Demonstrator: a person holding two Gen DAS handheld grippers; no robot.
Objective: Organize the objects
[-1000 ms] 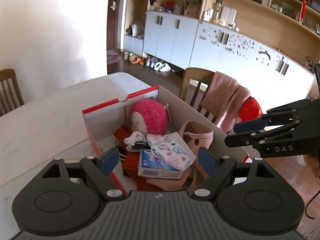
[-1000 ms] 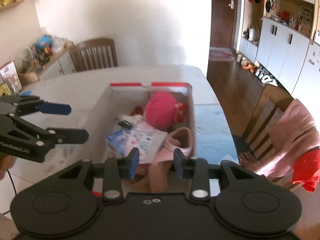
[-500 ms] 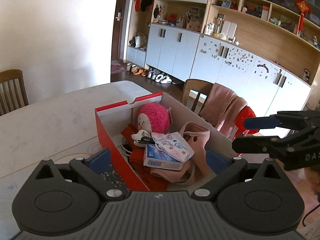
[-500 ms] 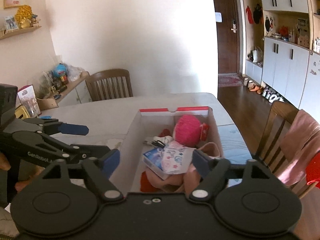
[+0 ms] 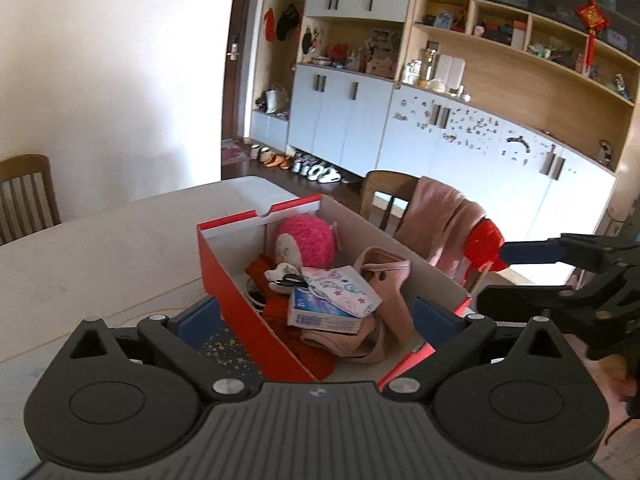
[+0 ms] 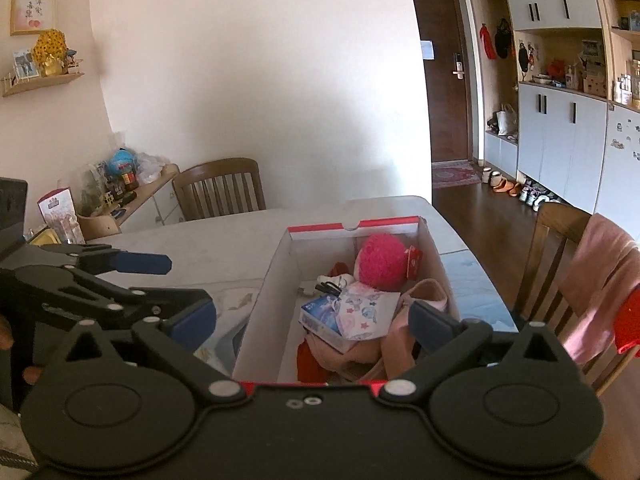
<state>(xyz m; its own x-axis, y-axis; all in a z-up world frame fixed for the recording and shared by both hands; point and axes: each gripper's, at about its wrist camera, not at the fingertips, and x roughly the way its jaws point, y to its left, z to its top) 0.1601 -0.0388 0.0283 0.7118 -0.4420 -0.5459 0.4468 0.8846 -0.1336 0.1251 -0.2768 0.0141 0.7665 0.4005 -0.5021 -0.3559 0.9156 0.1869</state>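
Both tools had drawn back and spread wider than a second before, when the right one's fingers stood close together over the box. Left tool point(image 5: 316, 316) sat released at the lower centre of its frame, its blue pads flanking the near end of the red shoe box point(image 5: 236, 304) without touching anything. Right tool point(image 6: 312, 316) was likewise released and empty, low in its frame, with the left tool's arm at its left edge. Inside the box, at mid-frame on the pale bench point(image 5: 100, 256), lay a pink plush doll point(image 5: 308, 240) at the far end, a blue tissue pack point(image 5: 324, 312) under a printed pouch point(image 5: 344, 290), and a pink bag point(image 5: 384, 280) against the right wall. Beyond stood a wooden chair point(image 5: 388, 196) draped with pink cloth.
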